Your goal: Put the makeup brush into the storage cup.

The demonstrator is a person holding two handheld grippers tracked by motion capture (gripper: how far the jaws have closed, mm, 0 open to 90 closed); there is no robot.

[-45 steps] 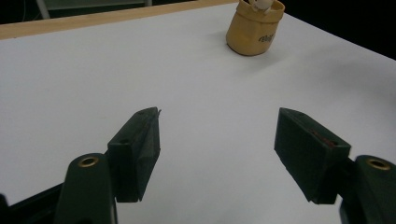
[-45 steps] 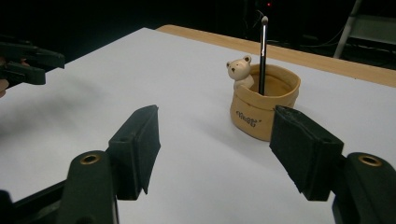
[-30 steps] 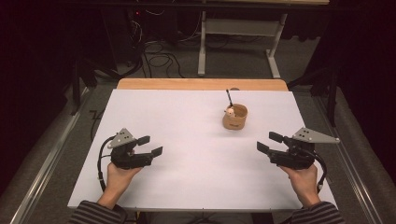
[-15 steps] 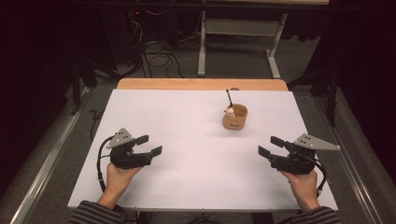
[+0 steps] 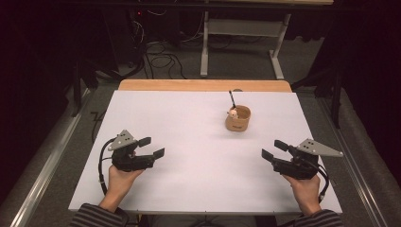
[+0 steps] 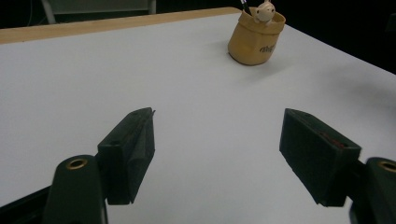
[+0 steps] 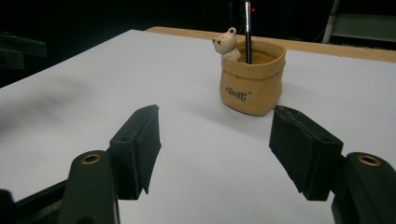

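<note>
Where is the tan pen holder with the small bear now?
In the high view, the tan pen holder stands on the white table, right of centre toward the far edge, nearer the right hand-held gripper.

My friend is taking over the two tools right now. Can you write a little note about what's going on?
Left tool: open, holding nothing, low over the white table, near its left front.
Right tool: open, holding nothing, near the right front.
Tan sack-shaped pot with a little bear figure: upright, toward the back right, closer to the right tool. A thin black pen stands inside it.
Done: nothing visible; neither tool touches the pot.
Left: probably reaching for the pot or pen, likely with the right tool.
</note>
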